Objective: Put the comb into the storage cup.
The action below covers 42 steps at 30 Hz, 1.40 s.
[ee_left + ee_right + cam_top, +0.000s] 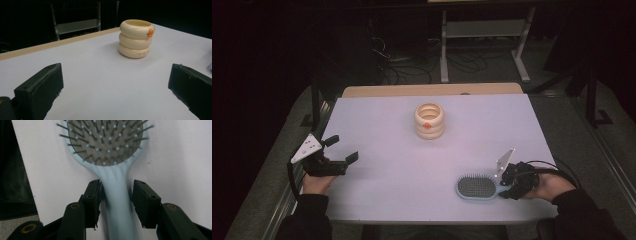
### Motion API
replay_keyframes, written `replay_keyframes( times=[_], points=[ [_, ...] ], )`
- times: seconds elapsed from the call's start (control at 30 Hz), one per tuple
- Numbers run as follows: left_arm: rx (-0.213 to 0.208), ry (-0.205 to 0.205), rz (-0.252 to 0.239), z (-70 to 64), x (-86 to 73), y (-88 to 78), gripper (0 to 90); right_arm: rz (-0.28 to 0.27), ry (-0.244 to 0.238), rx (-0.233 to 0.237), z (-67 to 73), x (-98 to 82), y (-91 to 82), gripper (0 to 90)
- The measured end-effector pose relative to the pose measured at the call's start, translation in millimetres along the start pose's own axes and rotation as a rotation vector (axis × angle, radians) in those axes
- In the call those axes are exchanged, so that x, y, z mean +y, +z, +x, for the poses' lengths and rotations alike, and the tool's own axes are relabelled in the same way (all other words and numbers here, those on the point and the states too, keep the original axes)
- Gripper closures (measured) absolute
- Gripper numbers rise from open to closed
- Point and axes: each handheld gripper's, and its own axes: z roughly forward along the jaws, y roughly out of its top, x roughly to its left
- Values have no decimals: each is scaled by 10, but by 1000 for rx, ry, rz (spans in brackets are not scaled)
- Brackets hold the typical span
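A light-blue hairbrush [476, 187] lies bristles-up near the table's front right; its head [105, 142] points away from my right gripper. My right gripper [503, 188] straddles the brush handle [117, 202]. The left pad sits against the handle and a thin gap shows at the right pad [142, 200], so the jaws stand open around it. A cream holder made of three stacked rings with an orange dot [429, 120] [136, 38] stands at the table's middle back. My left gripper [343, 149] [115, 85] rests at the left edge, wide open and holding nothing, aimed toward the holder.
The white tabletop [387, 165] has a wooden strip [432, 89] along its far edge. Beyond it a metal desk frame [482, 35] and cables [402, 65] lie on the dark floor. The brush sits close to the front edge.
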Motion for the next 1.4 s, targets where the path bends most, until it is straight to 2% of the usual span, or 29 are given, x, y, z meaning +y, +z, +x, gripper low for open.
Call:
replay_keyframes(
  times=[0.17,0.3,0.47,0.53,0.63,0.8,1.03,1.23,1.4],
  points=[
    [0,-1,-1,0,0,0,0,12,-13,14,-13,37,3,626],
    [0,-1,-1,-2,1,-2,0,9,-17,15,-12,33,3,637],
    [1,0,0,-1,1,-2,0,-8,-43,15,11,17,-1,675],
    [1,-1,-1,-1,0,-1,0,-37,-11,53,-11,-13,-4,686],
    [-1,0,2,1,-1,1,0,-74,47,77,-66,-67,-8,687],
    [-1,-2,1,-1,-1,0,0,-154,104,117,-129,-152,-41,688],
    [1,-1,1,-1,-1,-4,0,-162,143,112,-131,-167,-32,689],
    [-2,3,4,2,-2,2,0,-194,151,99,-132,-146,-83,689],
    [-3,2,1,-16,0,-4,0,-184,145,77,-124,-87,-157,688]
  ],
)
